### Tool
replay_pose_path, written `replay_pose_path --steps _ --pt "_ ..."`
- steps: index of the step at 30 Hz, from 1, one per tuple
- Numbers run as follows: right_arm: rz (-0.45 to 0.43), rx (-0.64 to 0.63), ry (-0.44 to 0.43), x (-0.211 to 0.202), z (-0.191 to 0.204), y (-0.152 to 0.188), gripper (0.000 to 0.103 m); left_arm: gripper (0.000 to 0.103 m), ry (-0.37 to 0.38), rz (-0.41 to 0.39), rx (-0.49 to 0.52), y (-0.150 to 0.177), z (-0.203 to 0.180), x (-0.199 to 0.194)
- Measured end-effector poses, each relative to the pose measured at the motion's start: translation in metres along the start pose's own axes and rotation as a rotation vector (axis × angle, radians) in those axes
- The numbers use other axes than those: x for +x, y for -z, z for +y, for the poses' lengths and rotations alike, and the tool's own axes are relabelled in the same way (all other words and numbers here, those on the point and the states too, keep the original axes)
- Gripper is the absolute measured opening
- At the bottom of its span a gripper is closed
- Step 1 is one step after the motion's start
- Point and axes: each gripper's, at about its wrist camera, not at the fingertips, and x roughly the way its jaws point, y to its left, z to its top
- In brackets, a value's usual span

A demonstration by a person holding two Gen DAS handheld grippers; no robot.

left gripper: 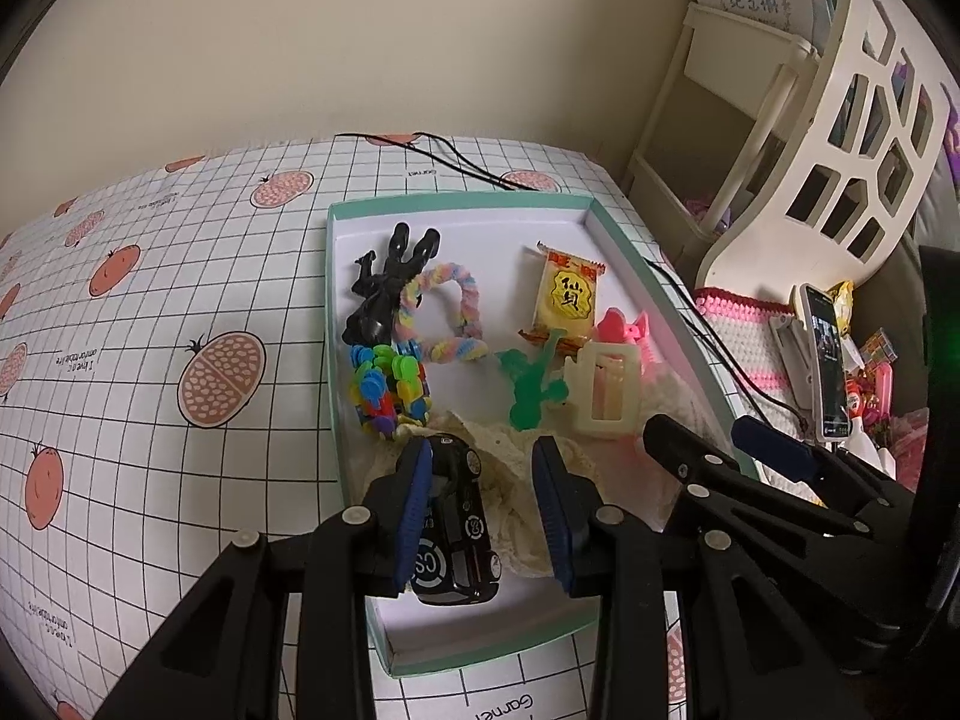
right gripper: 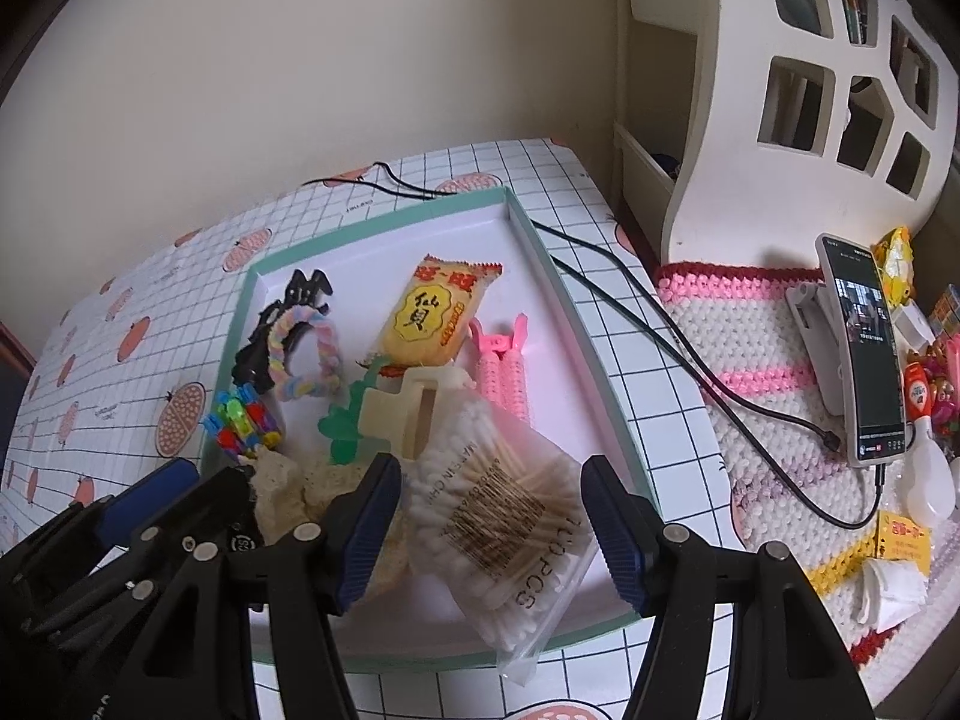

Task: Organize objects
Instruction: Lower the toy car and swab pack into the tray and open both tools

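Both grippers hover over the near end of the green-rimmed tray [left gripper: 462, 201], side by side. The left gripper [left gripper: 483, 504] has its fingers spread; the black toy car [left gripper: 459, 531] lies in the tray between them, against the left pad but ungripped, partly on the cream lace cloth [left gripper: 528, 468]. The right gripper [right gripper: 501, 528] is also released, its fingers straddling the bag of cotton swabs [right gripper: 504, 516], which lies in the tray with one corner overhanging the near rim.

Already in the tray: snack packet [right gripper: 435, 315], pink clip [right gripper: 504, 372], cream hair claw [left gripper: 603, 390], green figure [left gripper: 531, 387], pastel pipe-cleaner loop [left gripper: 447, 315], black figure [left gripper: 384, 294] and coloured plastic links [left gripper: 387, 387].

Risks, as we judge them: the overhanging bag may slide off the rim if nudged on withdrawal; the slippery film could catch a pad. The car may roll on the uneven cloth. The two grippers sit close and could collide.
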Motion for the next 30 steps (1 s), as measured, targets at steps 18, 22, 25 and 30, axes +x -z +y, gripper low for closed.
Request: replay_pose_path --steps 18,22,25,30 --pt "-0.007 -0.023 -0.011 0.002 0.01 0.001 0.068 0.04 -0.055 -0.027 -0.089 -0.007 0.03 -0.007" --pt "-0.002 -0.032 -0.011 0.004 0.013 0.002 0.074 0.047 -0.099 -0.002 -0.144 -0.008 0.048 -0.004" --pt "-0.003 -0.034 -0.008 0.004 0.014 0.002 0.074 0.049 -0.126 0.02 -0.189 -0.007 0.06 -0.001" --pt "-0.002 -0.029 -0.005 0.006 0.015 0.002 0.075 0.067 -0.182 0.071 -0.251 -0.003 0.079 0.007"
